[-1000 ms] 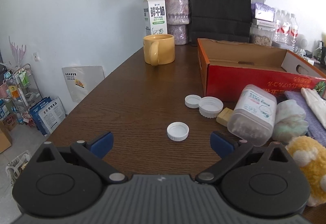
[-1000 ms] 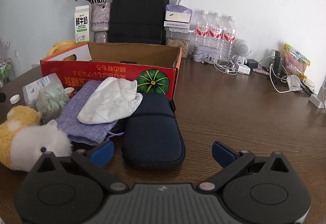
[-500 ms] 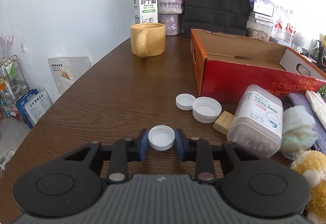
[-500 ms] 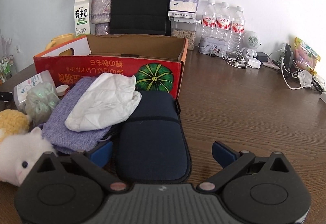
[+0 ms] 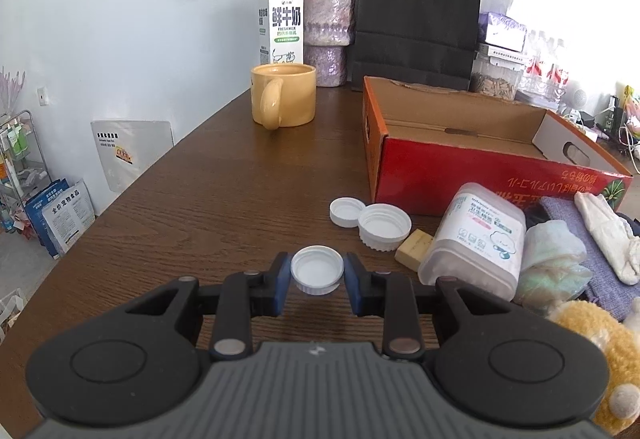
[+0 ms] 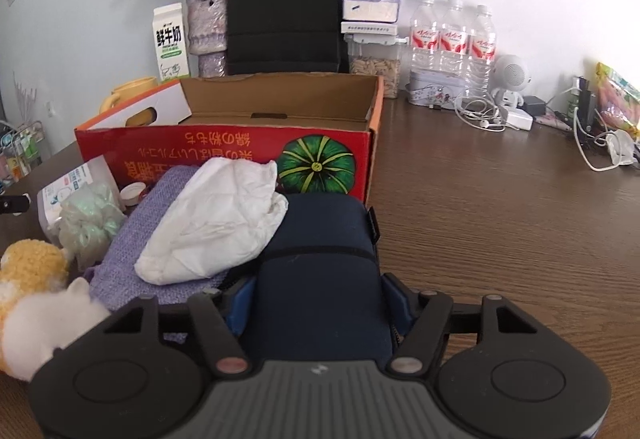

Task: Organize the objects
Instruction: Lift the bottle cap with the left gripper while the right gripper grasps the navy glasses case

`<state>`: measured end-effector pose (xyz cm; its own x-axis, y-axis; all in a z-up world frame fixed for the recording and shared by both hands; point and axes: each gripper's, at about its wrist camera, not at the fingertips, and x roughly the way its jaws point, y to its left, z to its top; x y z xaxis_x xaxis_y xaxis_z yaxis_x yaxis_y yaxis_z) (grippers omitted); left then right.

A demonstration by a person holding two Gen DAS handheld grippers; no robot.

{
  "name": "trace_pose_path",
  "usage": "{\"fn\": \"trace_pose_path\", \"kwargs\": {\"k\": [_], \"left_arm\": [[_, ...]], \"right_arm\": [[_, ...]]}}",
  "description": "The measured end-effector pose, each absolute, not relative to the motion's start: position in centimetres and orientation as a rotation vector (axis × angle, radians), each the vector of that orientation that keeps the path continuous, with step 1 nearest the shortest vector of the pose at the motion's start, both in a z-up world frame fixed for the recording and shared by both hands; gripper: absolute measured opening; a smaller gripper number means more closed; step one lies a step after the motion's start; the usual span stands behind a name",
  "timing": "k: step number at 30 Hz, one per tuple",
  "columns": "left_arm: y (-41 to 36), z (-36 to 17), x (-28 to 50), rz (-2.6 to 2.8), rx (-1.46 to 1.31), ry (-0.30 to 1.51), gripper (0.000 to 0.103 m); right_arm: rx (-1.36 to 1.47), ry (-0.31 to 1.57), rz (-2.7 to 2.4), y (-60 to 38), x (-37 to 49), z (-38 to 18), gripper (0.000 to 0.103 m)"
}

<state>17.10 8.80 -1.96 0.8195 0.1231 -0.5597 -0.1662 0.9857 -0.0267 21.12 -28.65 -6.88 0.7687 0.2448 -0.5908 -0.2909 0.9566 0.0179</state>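
Note:
My left gripper (image 5: 317,279) is shut on a small white bottle cap (image 5: 317,273), held just above the wooden table (image 5: 200,207). Two more white caps (image 5: 385,225) lie ahead of it by the open red cardboard box (image 5: 480,167). My right gripper (image 6: 320,307) is shut on a dark navy zip pouch (image 6: 320,259) that lies in front of the same box (image 6: 224,155). A white crumpled cloth (image 6: 216,231) rests on a purple fabric pouch (image 6: 132,263) and leans against the navy pouch.
A plastic tub of cotton swabs (image 5: 476,239), a yellow block (image 5: 414,245), a green mesh puff (image 5: 556,263) and a yellow-white plush toy (image 5: 600,351) crowd the right. A yellow mug (image 5: 284,99), milk carton (image 5: 281,27), vase and black bag stand behind. Bottles and cables (image 6: 480,111) sit far right.
My left gripper closed on the white cap and lifted it slightly. My right gripper moved forward over the navy pouch and closed on it.

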Motion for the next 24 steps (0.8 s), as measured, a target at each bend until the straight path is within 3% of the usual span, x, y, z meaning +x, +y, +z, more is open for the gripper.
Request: {"fn": "trace_pose_path", "kwargs": {"k": [13, 24], "left_arm": [[6.7, 1.4, 16.7, 0.100, -0.060, 0.472, 0.030], [1.7, 5.2, 21.2, -0.007, -0.024, 0.357, 0.030]], "right_arm": [[-0.089, 0.500, 0.228, -30.0, 17.9, -3.8, 0.064], [-0.110, 0.374, 0.307, -26.2, 20.6, 0.3, 0.064]]}}
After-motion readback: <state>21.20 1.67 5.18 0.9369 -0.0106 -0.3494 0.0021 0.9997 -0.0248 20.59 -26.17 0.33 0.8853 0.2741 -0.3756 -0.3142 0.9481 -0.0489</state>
